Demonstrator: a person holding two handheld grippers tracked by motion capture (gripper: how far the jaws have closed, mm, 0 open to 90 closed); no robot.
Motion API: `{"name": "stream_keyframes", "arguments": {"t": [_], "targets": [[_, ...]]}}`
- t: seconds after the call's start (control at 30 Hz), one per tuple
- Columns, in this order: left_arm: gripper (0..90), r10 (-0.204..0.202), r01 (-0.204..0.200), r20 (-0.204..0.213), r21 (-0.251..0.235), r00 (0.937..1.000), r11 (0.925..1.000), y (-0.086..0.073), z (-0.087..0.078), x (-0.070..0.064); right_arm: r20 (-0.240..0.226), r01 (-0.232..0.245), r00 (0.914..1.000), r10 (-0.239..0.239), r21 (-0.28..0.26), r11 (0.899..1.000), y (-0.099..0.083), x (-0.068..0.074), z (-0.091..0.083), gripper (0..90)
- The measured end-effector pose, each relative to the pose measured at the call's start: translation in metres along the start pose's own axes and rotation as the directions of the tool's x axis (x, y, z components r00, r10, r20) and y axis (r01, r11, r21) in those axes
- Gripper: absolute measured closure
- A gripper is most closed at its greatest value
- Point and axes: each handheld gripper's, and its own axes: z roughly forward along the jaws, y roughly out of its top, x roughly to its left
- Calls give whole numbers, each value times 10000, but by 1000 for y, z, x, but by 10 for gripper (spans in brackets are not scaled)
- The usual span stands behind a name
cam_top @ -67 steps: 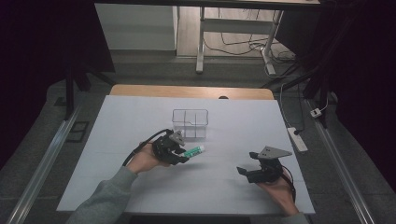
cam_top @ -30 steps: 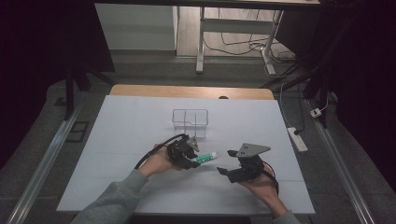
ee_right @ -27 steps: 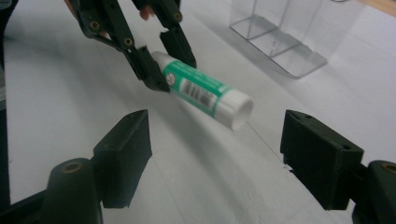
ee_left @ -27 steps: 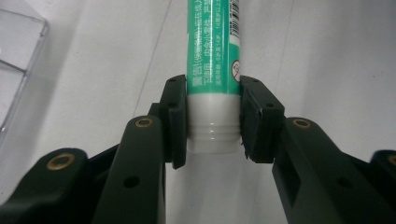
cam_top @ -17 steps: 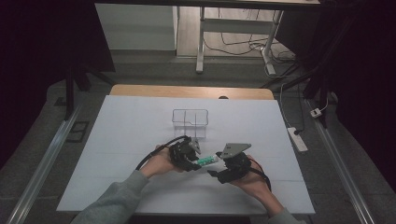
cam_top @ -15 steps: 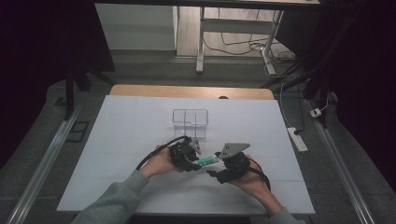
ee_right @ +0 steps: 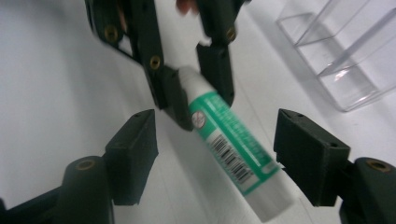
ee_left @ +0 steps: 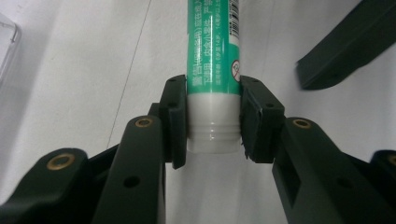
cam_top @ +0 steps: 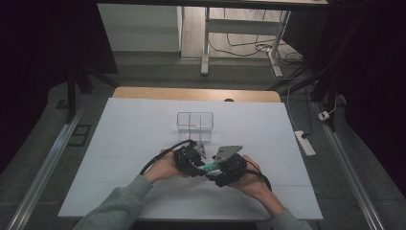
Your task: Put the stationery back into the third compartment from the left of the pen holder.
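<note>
While your left hand-held gripper (ee_left: 212, 116) clamps the white end of the green glue stick (ee_left: 213, 70) above the surface (cam_top: 143, 124), close your open right hand-held gripper (ee_right: 215, 154) on its light, rigid, slick barrel near the barcode.

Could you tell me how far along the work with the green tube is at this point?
Done: the left gripper is shut on the white end of the green tube, lifted off the table. In hand: the right gripper stands open around the tube's other end, not yet clamped. Left: closing on it, perhaps for a handover; the clear box looks empty.
</note>
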Motion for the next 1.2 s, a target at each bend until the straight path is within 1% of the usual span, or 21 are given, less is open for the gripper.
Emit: {"name": "stream_keyframes", "arguments": {"t": [0.07,0.2,0.23,0.33,0.4,0.43,0.47,0.5,0.53,0.57,0.7,0.73,0.77,0.83,0.87,0.93,1.0,1.03,1.1,1.13,1.2], "targets": [[642,64,-64,119,-41,9999,10000,-1,-2,1,39,142,9999,-142,95,9999,0,1,2,328],[642,100,-92,428,-181,9990,9998,-1,-4,0,77,468,9989,-473,570,9973,0,3,5,385],[642,125,-113,486,-252,9987,9996,-1,-4,0,89,690,9975,-698,701,9951,0,4,7,393],[643,106,-90,700,-243,9975,9997,-1,-5,0,258,1050,9938,-1083,1060,9888,0,8,10,429],[643,67,-39,902,-311,9959,9995,-1,-6,1,345,1376,9891,-1429,1246,9826,1,11,13,462],[643,106,-75,980,-317,9951,9995,-1,-6,2,401,1644,9845,-1710,1322,9775,1,12,15,483],[643,65,-24,1037,-400,9946,9992,-1,-6,1,482,1694,9829,-1778,1424,9752,2,15,16,505],[643,95,-51,1088,-408,9940,9992,-1,-7,1,547,1918,9781,-2009,1389,9715,2,17,19,533],[643,108,-61,1088,-435,9940,9990,-1,-7,0,693,1843,9783,-1953,1401,9728,3,19,20,566],[643,130,-86,1080,-416,9941,9991,0,-7,-1,781,1897,9763,-2017,1388,9720,3,21,21,574],[642,132,-46,1174,-734,9930,9973,-2,-11,0,734,2357,9662,-2470,1363,9622,3,23,19,604],[641,186,-89,1171,-828,9930,9965,-3,-12,0,760,2380,9655,-2491,1305,9625,3,24,19,610],[640,220,-109,1173,-943,9929,9955,-3,-13,0,759,2749,9548,-2872,1406,9511,4,23,16,617],[635,411,-293,1115,-1056,9929,9940,-4,-16,0,717,2776,9549,-2882,1289,9520,4,24,15,630],[629,318,-186,1067,-1220,9938,9924,-4,-17,0,666,2858,9531,-2952,1231,9504,4,23,14,637],[612,73,89,989,-1622,9951,9867,-6,-20,0,732,2789,9549,-2876,1105,9540,4,23,13,645],[553,-14,178,814,-2000,9967,9796,-8,-24,2,801,2633,9585,-2735,1180,9575,3,22,12,646],[516,-92,226,634,-2138,9979,9766,-9,-26,3,832,2637,9580,-2746,1217,9569,3,21,11,646],[452,-293,372,366,-2403,9989,9700,-12,-30,3,866,2394,9650,-2477,967,9661,1,19,11,647],[423,-422,473,253,-2552,9988,9657,-14,-31,4,890,2402,9644,-2489,979,9658,1,18,10,647],[381,-703,682,26,-2810,9975,9573,-18,-36,5,944,2229,9685,-2303,828,9713,0,16,8,647]]}}
